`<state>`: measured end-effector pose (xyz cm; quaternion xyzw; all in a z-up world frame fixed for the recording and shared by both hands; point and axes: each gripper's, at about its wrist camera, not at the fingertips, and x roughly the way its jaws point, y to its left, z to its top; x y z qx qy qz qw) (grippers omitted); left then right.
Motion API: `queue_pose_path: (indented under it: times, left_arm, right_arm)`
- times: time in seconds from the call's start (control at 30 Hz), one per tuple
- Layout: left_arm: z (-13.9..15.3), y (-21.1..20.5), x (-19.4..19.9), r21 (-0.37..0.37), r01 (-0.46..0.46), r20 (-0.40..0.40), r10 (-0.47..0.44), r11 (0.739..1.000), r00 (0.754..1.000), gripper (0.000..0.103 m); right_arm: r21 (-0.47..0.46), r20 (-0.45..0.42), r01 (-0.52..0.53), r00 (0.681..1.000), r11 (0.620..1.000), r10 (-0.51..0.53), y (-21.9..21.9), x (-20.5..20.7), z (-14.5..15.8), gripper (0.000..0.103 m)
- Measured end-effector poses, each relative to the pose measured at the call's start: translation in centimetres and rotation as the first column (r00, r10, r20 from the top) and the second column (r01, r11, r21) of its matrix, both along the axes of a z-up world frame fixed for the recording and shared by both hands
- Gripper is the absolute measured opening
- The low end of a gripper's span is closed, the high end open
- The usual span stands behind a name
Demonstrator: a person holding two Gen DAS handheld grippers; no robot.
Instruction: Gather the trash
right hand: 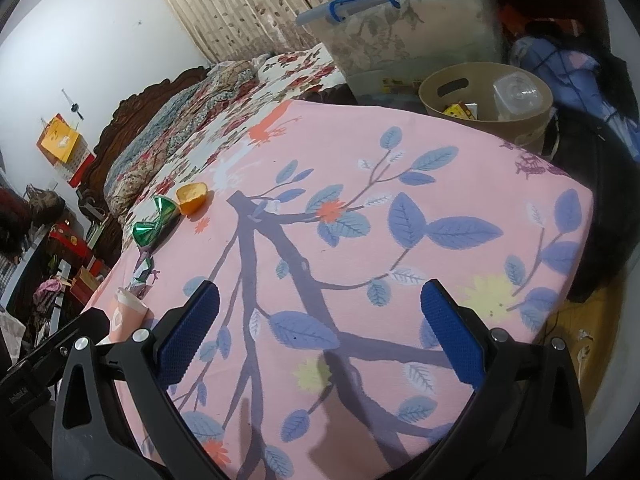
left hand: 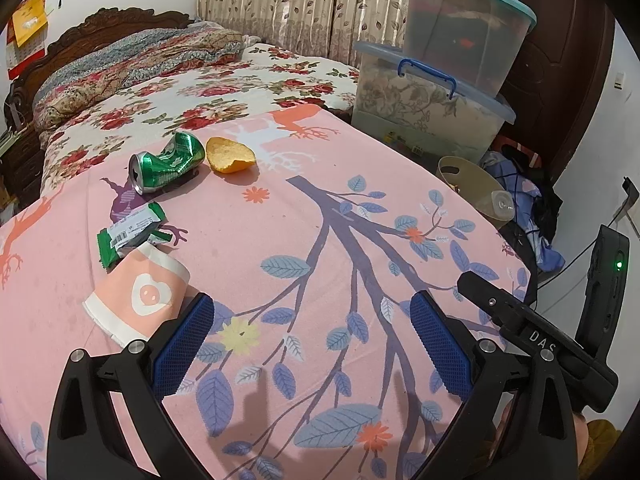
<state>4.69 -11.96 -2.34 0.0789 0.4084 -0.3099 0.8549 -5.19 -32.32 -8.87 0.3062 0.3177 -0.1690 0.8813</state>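
Trash on pink sheet (left hand: 320, 240): 1 crushed green can (left hand: 166, 162), 1 orange peel (left hand: 231, 155), 1 green wrapper (left hand: 130, 234), 1 paper cup (left hand: 138, 292).
Bin (right hand: 486, 98): 1, beside bed.
Writing: "DAS" on right gripper (left hand: 472, 280).
Left gripper (left hand: 312, 340): jaws apart, empty.
Right gripper (right hand: 320, 328): jaws apart, empty.

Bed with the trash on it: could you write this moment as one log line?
left gripper: open, empty | right gripper: open, empty | on bed: paper cup, green wrapper, crushed can, orange peel | bin: beside bed

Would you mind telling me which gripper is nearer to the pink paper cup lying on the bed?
The left gripper: the pink paper cup lies just beside its left jaw. The right gripper sits farther off, beyond the left one.
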Motion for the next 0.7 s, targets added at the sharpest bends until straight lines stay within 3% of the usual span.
queue_pose_path:
  times: [0.7]
  left_arm:
    - [0.2, 3.9, 1.6, -0.023, -0.109, -0.005, 0.109, 0.994, 0.994, 0.095]
  right_arm:
    - [-0.032, -0.015, -0.166, 0.986, 0.986, 0.166, 3.6, 3.5, 1.0, 0.100]
